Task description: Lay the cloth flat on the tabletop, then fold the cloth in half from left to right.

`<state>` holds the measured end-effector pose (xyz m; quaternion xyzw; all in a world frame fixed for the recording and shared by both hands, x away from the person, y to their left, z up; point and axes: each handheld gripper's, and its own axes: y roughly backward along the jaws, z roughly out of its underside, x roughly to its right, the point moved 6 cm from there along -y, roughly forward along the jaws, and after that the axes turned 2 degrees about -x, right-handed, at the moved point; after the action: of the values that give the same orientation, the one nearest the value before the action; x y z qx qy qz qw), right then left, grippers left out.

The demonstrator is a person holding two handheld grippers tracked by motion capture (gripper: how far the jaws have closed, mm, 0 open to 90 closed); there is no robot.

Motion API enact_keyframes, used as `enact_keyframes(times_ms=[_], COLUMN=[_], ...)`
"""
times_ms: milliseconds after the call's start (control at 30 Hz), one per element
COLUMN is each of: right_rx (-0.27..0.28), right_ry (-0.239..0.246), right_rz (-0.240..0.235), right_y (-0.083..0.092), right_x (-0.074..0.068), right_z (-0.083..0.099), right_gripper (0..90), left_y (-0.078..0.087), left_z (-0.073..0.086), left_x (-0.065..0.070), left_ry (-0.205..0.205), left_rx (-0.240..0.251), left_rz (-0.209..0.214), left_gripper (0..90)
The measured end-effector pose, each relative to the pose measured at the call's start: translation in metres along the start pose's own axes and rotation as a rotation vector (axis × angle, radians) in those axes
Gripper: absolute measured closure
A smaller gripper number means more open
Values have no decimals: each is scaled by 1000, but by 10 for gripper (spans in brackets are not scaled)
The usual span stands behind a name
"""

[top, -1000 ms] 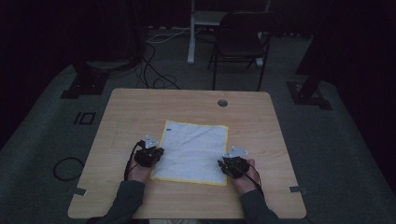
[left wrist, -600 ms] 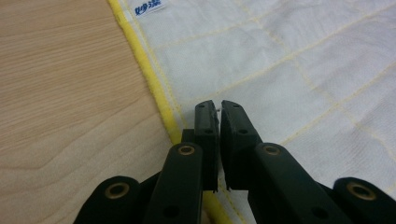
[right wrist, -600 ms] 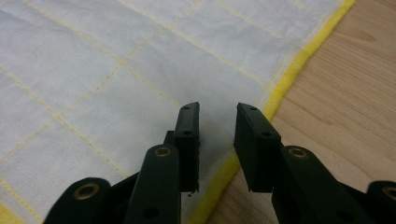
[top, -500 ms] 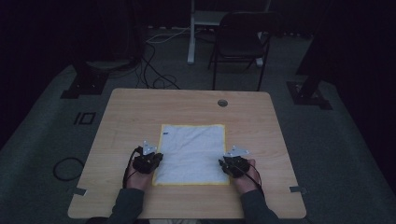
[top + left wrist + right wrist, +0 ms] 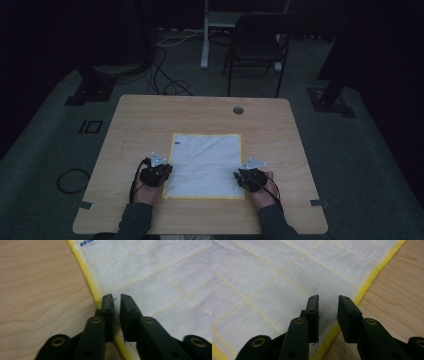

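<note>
From the high view, the white cloth point(image 5: 205, 165) with its yellow hem lies flat on the surface point(image 5: 150, 115), nearer the near edge than the far one and about midway between the left and right edges. My left claw point(image 5: 161, 169) sits at the cloth's left hem close to the near-left corner of the cloth, and my right claw point(image 5: 246, 173) at its right hem near the near-right corner: one hand to each side, I judge, so the cloth can be worked evenly.

In the left gripper view, my left claw point(image 5: 116, 297) has just been opening and now shows a narrow gap. The yellow hem point(image 5: 86, 275) runs under the left jaw; nothing is pinched between the jaws, so the cloth point(image 5: 155, 270) lies free.

In the right gripper view, my right claw point(image 5: 328, 298) stands partly open over the cloth point(image 5: 287, 272), its hem point(image 5: 372, 280) passing beneath, pads not pressing on fabric.
</note>
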<state>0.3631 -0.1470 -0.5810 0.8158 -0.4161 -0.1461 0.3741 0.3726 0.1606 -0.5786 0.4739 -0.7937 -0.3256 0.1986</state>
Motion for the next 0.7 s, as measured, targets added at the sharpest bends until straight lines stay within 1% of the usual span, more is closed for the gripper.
enact_keyframes(times_ms=[67,100,333,500,700], right_rx=[1,1,4,6,7], right_ry=[0,1,-3,-5,-4], right_rz=[0,0,-2,-2,-2], right_y=[0,0,0,0,0], right_x=[0,0,0,0,0], right_z=[0,0,0,0,0], right_gripper=[710,709,701,697,691], left_y=[3,4,6,4,0], left_z=[-2,-2,-5,-6,-6], left_x=[-3,-4,-7,-8,-9], left_ry=[20,24,50,58,71], left_rx=[21,27,53,55,50], left_rz=[13,12,25,28,27], left_gripper=[762,742,673,621,583])
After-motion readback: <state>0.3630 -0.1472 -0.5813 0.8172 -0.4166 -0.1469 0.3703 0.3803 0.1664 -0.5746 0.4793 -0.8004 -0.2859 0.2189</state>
